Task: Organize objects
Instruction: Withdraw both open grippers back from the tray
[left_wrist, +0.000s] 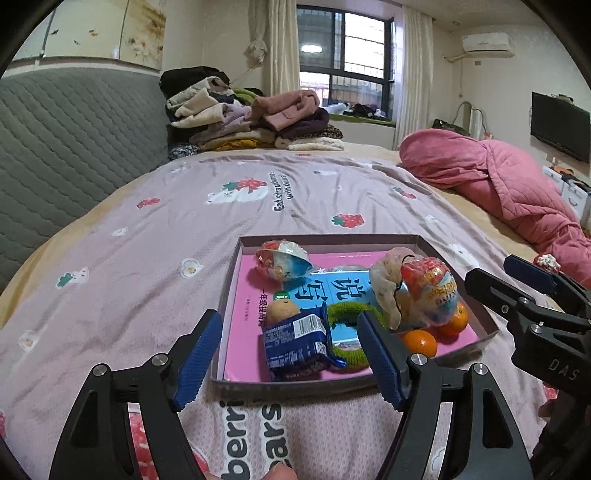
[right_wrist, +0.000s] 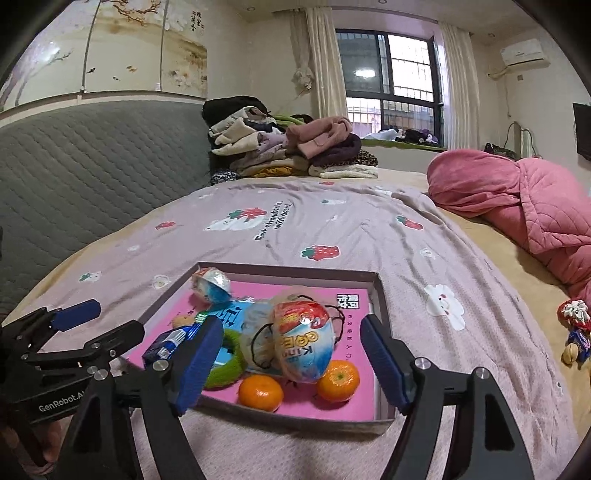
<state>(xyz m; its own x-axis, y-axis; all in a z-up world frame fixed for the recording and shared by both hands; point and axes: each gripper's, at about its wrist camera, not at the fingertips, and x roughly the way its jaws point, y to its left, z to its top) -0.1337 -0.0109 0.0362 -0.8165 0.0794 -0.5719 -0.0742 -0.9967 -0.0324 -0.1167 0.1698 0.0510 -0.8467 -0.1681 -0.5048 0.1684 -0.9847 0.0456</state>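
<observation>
A shallow cardboard box (left_wrist: 325, 240) (right_wrist: 380, 295) lies on the bed, holding a pink book (left_wrist: 243, 306) (right_wrist: 347, 402). On the book lie a blue snack packet (left_wrist: 297, 347) (right_wrist: 162, 349), a walnut (left_wrist: 282, 310), a green hair tie (left_wrist: 343, 310) (right_wrist: 227, 363), two tangerines (left_wrist: 419, 341) (right_wrist: 260, 393) (right_wrist: 338, 380), two foil toy eggs (left_wrist: 282, 260) (left_wrist: 430, 291) (right_wrist: 303, 339) (right_wrist: 212, 284) and a crumpled plastic bag (left_wrist: 386, 284). My left gripper (left_wrist: 288, 365) is open over the box's near left edge. My right gripper (right_wrist: 290, 363) is open over the near edge, empty.
The bed has a pink strawberry-print cover (left_wrist: 258, 199). A pink quilt (right_wrist: 524, 206) lies at the right, folded clothes (left_wrist: 251, 118) at the back, a grey padded headboard (left_wrist: 74, 140) at the left. Small snacks (right_wrist: 574, 332) lie on the bed's right edge.
</observation>
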